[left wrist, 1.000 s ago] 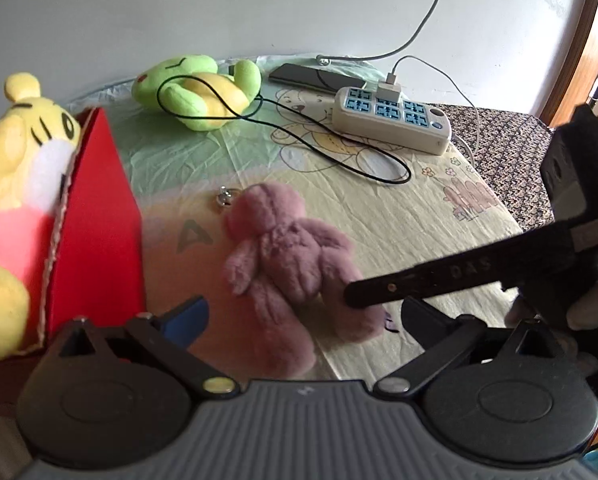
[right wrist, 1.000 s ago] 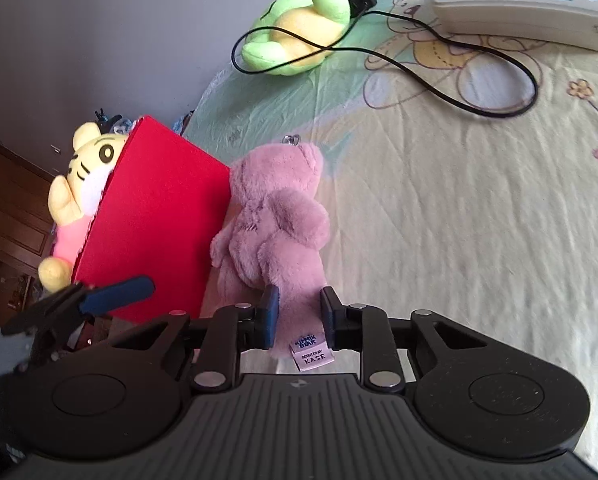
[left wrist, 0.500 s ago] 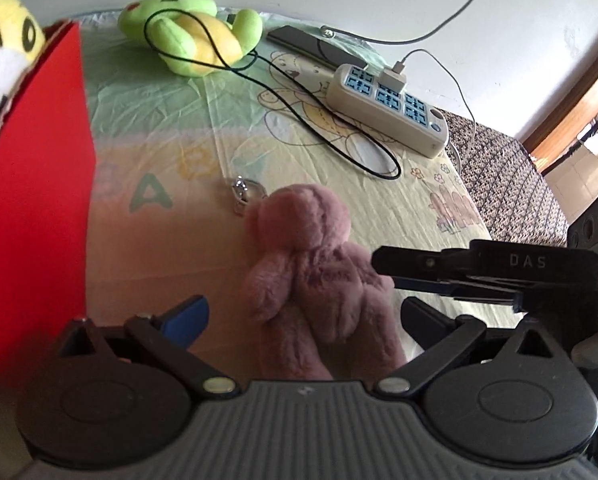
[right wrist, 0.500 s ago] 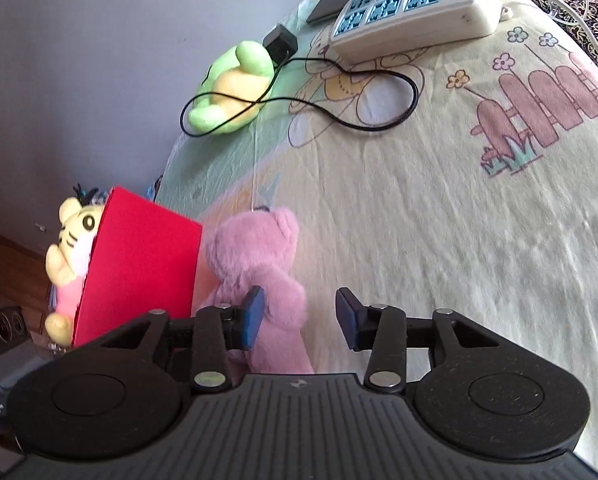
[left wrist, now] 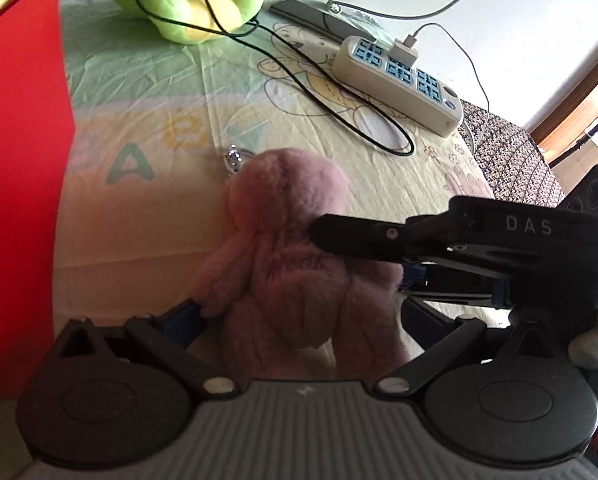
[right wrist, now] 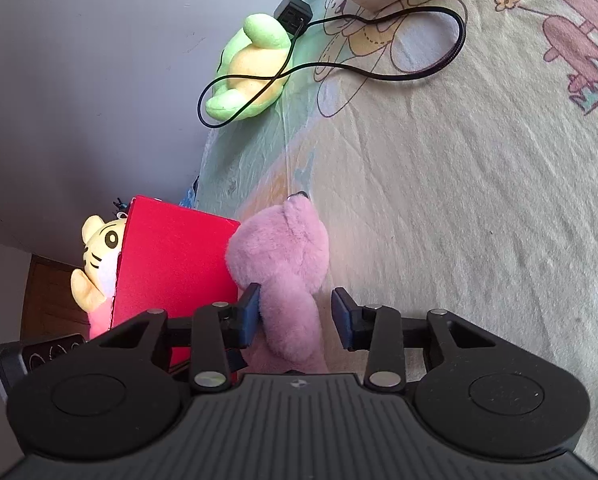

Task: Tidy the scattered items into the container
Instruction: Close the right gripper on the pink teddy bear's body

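Observation:
A pink plush bear (left wrist: 291, 264) lies on the printed bedsheet, and it also shows in the right wrist view (right wrist: 287, 276). My left gripper (left wrist: 299, 312) is open with the bear's lower body between its fingers. My right gripper (right wrist: 295, 312) is open around the bear's arm and body; it reaches in from the right in the left wrist view (left wrist: 379, 234). The red box (right wrist: 175, 264) stands just left of the bear, with a yellow tiger plush (right wrist: 95, 256) in it. A green frog plush (left wrist: 187, 4) lies at the far end.
A black cable (left wrist: 339, 116) loops over the frog and across the sheet. A white power strip (left wrist: 399, 80) with a plugged charger lies at the far right, a dark flat device (left wrist: 303, 12) behind it. A wall runs along the far side.
My right gripper has opened off the bear and now sits wider around it. My left gripper has moved closer, so the bear lies between its fingers. The red box has slid left in its view.

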Demonstrator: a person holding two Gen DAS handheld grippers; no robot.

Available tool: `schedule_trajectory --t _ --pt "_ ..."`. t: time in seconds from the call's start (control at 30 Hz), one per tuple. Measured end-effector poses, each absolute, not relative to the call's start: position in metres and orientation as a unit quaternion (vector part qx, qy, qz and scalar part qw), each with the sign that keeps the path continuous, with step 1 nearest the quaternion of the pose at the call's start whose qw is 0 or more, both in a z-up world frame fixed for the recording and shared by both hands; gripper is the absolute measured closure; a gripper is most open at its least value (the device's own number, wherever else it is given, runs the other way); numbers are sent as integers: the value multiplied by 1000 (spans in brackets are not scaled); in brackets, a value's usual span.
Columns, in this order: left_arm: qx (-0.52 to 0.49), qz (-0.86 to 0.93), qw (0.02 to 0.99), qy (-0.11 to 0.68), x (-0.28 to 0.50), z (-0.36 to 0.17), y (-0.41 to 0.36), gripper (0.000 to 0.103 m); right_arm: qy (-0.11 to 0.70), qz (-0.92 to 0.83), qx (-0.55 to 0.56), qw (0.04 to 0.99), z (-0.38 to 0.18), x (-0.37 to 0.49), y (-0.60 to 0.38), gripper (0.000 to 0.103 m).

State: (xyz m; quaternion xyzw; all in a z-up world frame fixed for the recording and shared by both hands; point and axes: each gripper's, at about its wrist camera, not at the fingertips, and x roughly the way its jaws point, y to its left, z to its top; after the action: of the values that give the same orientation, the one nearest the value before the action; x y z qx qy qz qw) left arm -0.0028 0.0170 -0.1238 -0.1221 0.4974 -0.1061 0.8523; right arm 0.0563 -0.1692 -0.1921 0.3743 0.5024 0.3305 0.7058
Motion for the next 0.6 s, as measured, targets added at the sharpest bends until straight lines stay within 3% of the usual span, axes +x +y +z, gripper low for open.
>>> schedule_trajectory --t 0.6 --pt "25 -80 849 522 -1 -130 -21 1 505 309 374 714 -189 50 -169 62"
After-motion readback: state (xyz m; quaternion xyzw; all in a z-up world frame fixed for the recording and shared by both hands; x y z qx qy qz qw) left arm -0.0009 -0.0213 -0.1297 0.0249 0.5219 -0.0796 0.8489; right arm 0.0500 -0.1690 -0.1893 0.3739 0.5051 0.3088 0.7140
